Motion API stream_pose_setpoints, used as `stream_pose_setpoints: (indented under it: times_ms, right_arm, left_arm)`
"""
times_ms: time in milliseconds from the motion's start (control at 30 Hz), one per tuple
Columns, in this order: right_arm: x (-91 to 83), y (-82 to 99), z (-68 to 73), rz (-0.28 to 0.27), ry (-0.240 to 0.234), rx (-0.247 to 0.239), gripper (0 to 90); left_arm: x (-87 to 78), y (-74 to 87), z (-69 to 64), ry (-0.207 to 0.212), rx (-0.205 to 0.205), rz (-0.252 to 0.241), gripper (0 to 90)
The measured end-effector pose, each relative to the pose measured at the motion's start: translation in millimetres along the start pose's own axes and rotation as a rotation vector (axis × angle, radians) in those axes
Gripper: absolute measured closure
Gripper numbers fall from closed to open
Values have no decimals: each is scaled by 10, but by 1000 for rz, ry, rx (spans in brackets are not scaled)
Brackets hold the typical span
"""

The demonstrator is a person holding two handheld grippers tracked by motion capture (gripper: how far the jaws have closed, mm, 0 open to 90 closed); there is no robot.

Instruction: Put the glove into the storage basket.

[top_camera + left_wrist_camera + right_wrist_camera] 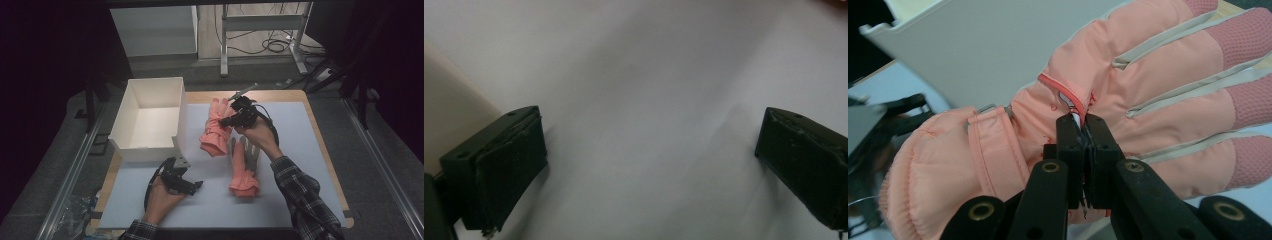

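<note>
Right hand-held gripper (1083, 125) pinching glove (1128, 95) | box (150, 117) at 9 o'clock, empty | second glove (244, 167) on desk | left hand-held gripper (649, 165) spread, idle

Light: dim overall, the edges of the high view nearly black; brightest on the tabletop.
Tabletop (320, 150): wooden board under a pale sheet that leaves wood bare along the far and right edges.
Floor (385, 135): grey, carpet-like, on both sides of the tabletop; a lighter wooden strip farther back.
Rails (75, 170): metal strips along the floor, left and right of the tabletop.
Cabinet (152, 31): white, at the back left.
Frame (260, 22): light metal legs and crossbar at the back.
Cables (277, 45): black loops on the floor under the frame.
</note>
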State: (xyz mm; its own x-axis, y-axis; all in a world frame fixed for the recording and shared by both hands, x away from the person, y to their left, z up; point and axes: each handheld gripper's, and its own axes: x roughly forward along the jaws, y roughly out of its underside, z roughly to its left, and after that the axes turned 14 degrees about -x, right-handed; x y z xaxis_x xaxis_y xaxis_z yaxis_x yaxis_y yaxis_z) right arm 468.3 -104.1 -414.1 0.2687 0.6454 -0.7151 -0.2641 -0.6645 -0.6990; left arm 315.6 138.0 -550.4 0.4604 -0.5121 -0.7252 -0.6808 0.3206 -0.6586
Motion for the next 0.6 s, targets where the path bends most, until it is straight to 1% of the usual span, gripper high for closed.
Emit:
stream_pose_setpoints:
  times_ms: [100, 167, 200, 300, 600]
  right_arm:
    - [-125, 70, 65, -12, -12, -12, 866]
    - [-153, 89, 77, -12, -14, -17, 866]
    - [-246, 152, 119, -15, -18, -22, 866]
    - [-343, 217, 150, -17, -22, -25, 866]
    - [-680, 429, 297, -6, -17, -46, 866]
  left_arm:
    - [-1, -1, 0, -1, 2, 1, 0]
    - [-1, -1, 0, -1, 2, 1, 1]
    - [-1, -1, 1, -1, 2, 1, 0]
    - [-1, -1, -2, 0, -2, 0, 0]
    - [-1, -1, -1, -2, -1, -1, 1]
